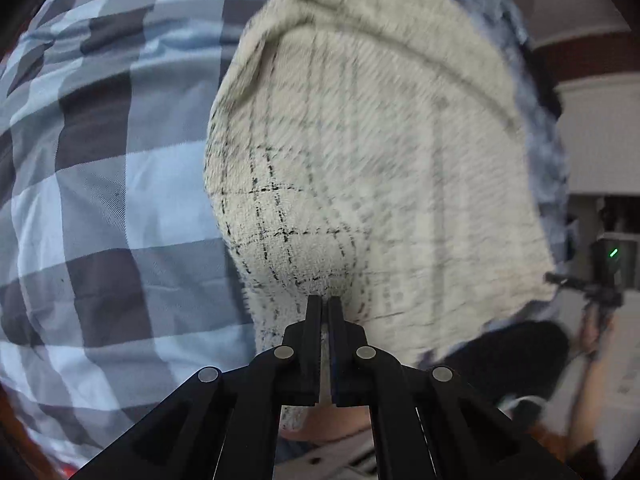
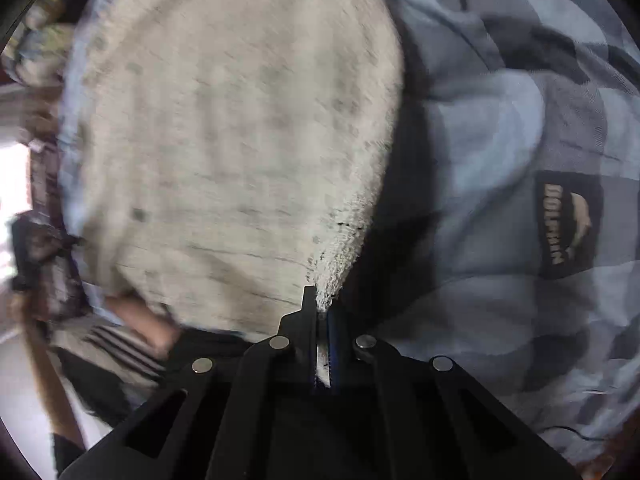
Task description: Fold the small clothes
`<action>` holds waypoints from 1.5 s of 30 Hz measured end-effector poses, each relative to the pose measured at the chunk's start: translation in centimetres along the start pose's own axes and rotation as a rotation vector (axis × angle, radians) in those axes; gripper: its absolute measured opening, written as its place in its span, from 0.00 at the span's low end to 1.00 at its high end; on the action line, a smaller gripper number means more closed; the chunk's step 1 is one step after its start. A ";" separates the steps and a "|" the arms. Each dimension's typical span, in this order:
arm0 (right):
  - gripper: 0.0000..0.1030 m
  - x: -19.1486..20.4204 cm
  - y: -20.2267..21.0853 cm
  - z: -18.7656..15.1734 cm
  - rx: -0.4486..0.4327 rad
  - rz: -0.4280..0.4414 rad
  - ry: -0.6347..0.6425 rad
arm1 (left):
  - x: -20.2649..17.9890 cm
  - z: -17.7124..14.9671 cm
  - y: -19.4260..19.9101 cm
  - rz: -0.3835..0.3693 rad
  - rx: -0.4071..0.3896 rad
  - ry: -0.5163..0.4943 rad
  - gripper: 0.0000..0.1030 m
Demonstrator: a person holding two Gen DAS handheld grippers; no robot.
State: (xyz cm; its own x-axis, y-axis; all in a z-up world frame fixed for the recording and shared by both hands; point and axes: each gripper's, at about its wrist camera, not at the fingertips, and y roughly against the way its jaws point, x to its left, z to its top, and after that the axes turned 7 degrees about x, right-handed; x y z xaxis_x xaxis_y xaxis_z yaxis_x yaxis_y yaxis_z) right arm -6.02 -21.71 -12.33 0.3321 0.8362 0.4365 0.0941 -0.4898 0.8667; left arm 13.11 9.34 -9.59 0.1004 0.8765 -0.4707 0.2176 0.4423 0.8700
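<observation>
Checked blue/grey/white bedding (image 1: 100, 184) fills the background, rumpled; reads as a bed, no desk in view. A dark label patch (image 2: 568, 224) shows on it in right wrist view.

Cream knit garment w/ faint dark grid (image 1: 360, 152) held up off the bedding, hanging between both grippers; most of it motion-blurred. A blue-ish layer shows along its edge, can't tell if lining or a second item.

Left gripper (image 1: 325, 300): jaws pinched almost fully together on the garment's edge, cloth bunched at the tips. Right gripper (image 2: 320, 296): jaws likewise clamped tight, a narrow tuft of another edge caught between them.

Judgement: early in the fold, piece lifted for spreading or laying out.

Risks:
- Right-side bite looks thin, just a tuft; a tug or shake could pull it free, garment drops on one side.
- Loose knit may stretch/sag, so edges won't line up.
- Rumpled bedding below = uneven landing, fold creases crooked.
- Blur suggests quick motion; hem could flip under.
</observation>
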 end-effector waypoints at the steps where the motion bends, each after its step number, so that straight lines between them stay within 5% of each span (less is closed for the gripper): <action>1: 0.01 0.5 0.8 -0.5 -0.038 0.047 -0.001 | -0.1 -0.1 0.8 -0.040 -0.027 0.005 0.02; 11: 0.01 -0.8 8.6 -4.0 -0.326 0.480 -0.003 | -1.4 -3.6 9.3 -0.270 -0.279 -0.001 0.01; 18: 0.00 -2.8 12.3 -4.9 -0.415 0.589 0.050 | -2.1 -7.8 12.1 -0.471 -0.351 -0.003 0.01; 23: 0.00 -2.1 14.8 -6.1 -0.465 0.656 0.085 | -3.1 -11.0 13.3 -0.523 -0.387 -0.013 0.00; 32: 0.00 -1.0 16.4 -10.1 -0.490 0.714 0.116 | -1.2 -16.5 14.6 -0.717 -0.448 0.108 0.00; 38: 0.00 -1.5 15.3 -4.7 -0.423 0.727 -0.019 | 1.6 -9.6 13.5 -0.777 -0.456 0.240 0.00; 43: 0.00 -1.4 16.4 7.0 -0.378 0.730 -0.115 | 3.8 2.7 12.7 -0.784 -0.466 0.395 0.00; 45: 0.00 -1.6 16.7 13.0 -0.376 0.741 -0.181 | 4.6 8.2 12.6 -0.729 -0.484 0.462 0.00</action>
State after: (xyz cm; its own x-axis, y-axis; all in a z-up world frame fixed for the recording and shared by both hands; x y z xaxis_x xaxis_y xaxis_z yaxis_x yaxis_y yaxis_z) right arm 7.26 -34.42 -1.66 0.3329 0.2633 0.9054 -0.5142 -0.7542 0.4084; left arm 24.30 17.40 -1.99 -0.3113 0.3017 -0.9011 -0.3546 0.8429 0.4047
